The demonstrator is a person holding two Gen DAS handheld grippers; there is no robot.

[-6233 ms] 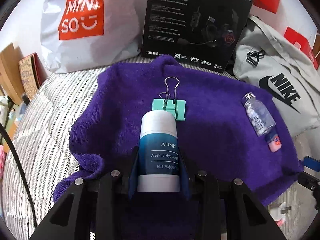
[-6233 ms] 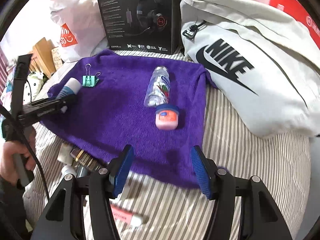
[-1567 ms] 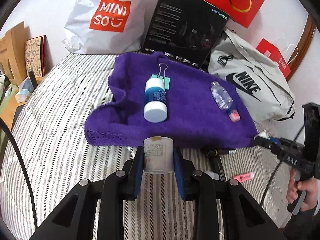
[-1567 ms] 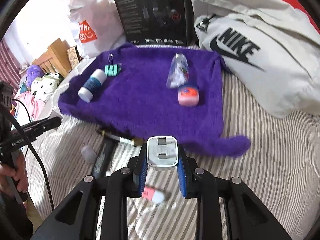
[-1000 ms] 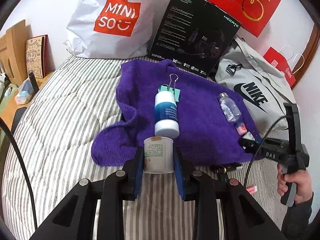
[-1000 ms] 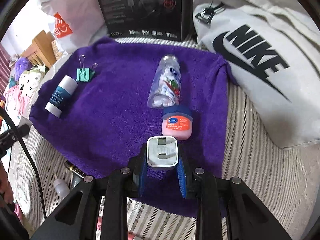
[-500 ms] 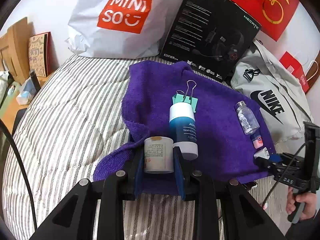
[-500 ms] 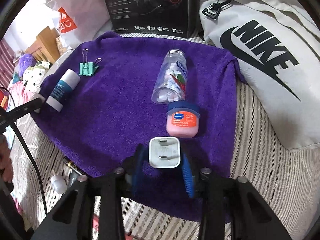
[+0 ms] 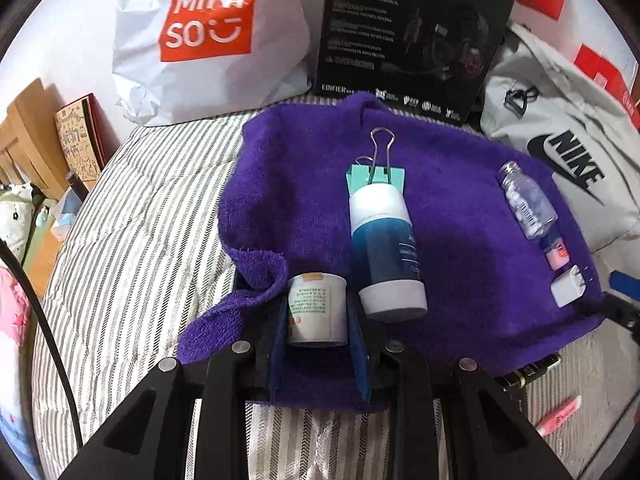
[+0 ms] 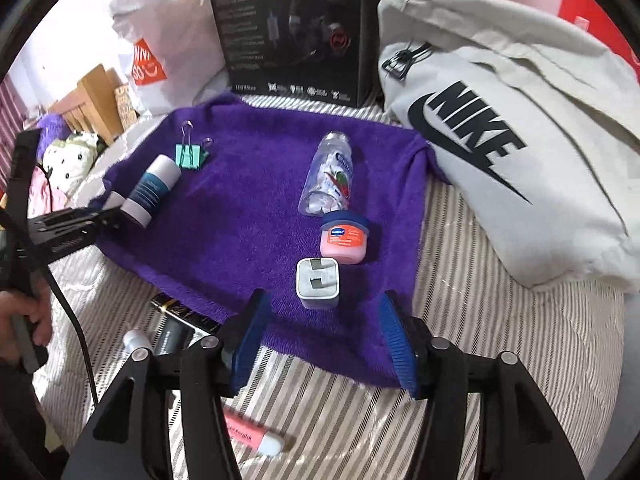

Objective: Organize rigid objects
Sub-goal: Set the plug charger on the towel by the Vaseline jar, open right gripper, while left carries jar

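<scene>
My left gripper (image 9: 318,314) is shut on a small white labelled jar (image 9: 316,306), low over the near left edge of the purple towel (image 9: 460,220), right beside the lying blue-and-white lotion bottle (image 9: 386,248). A green binder clip (image 9: 376,174) lies just beyond that bottle. My right gripper (image 10: 322,299) has its jaws opening; the white charger plug (image 10: 319,283) lies on the towel (image 10: 240,220) just ahead of the pads, untouched. Behind the plug sit a pink balm jar (image 10: 344,242) and a clear pill bottle (image 10: 330,176).
On the striped bed near the towel's front edge lie a black-and-gold tube (image 10: 184,312), a small white bottle (image 10: 136,340) and a pink tube (image 10: 256,436). A Miniso bag (image 9: 208,36), a black headset box (image 9: 412,32) and a grey Nike bag (image 10: 500,140) stand behind.
The right jaws opened and drew back, leaving the charger plug on the towel. The left gripper carried the white jar forward onto the towel beside the lotion bottle.
</scene>
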